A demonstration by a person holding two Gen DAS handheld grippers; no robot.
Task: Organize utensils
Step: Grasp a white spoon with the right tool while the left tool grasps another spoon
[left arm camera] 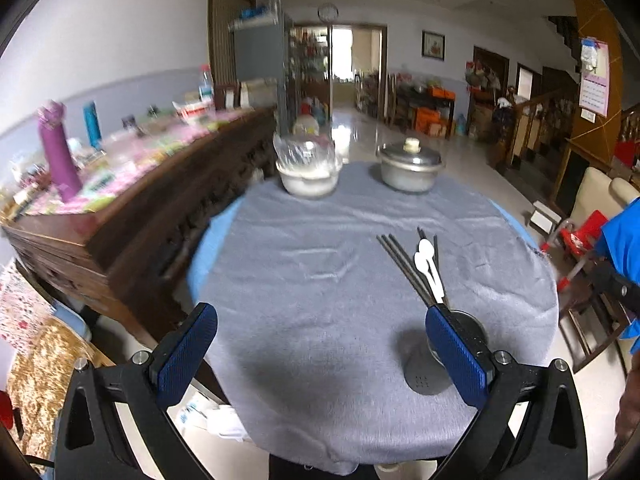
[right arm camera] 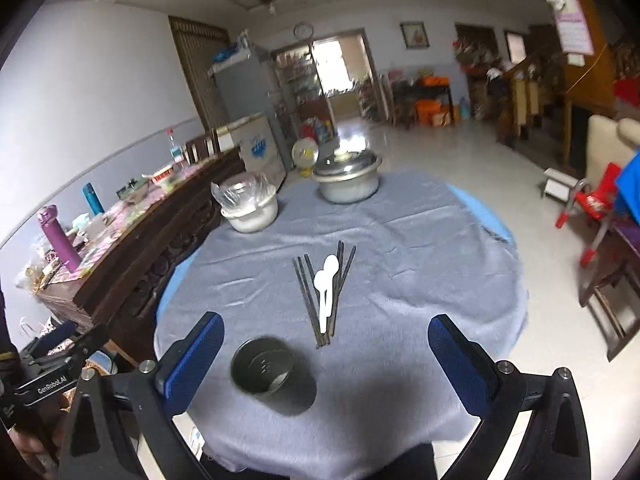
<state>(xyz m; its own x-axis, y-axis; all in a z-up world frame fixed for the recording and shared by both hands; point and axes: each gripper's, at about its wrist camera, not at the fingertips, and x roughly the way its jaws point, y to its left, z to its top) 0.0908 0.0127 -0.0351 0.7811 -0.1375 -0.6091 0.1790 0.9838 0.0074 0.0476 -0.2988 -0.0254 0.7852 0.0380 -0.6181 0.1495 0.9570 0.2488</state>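
A round table (right arm camera: 400,240) stood under a grey cloth (right arm camera: 420,264); on the cloth lay a bundle of dark chopsticks (right arm camera: 308,300) with two white spoons (right arm camera: 326,280) resting on top of them, bowls pointing away from the cameras; all places below are given from this bundle.

Just beside the near ends of the chopsticks, towards the cameras and a little to the left in the right wrist view, stood a metal cup (right arm camera: 272,376), upright with its mouth open and nothing visible inside it; in the left wrist view the same cup was half hidden behind one blue pad. Well beyond the bundle, at the far edge of the table, sat a lidded metal pot (right arm camera: 347,180); to the far left of the bundle sat a white bowl (right arm camera: 250,210) with clear plastic bunched in it. Left of the table ran a long dark sideboard (left arm camera: 132,216) crowded with small things, a purple flask (left arm camera: 60,152) among them.

The left gripper (left arm camera: 320,356) hovered over the near part of the cloth, jaws spread wide and holding nothing; the right gripper (right arm camera: 326,364) hung above the cup and the bundle's near ends, jaws likewise wide and holding nothing.
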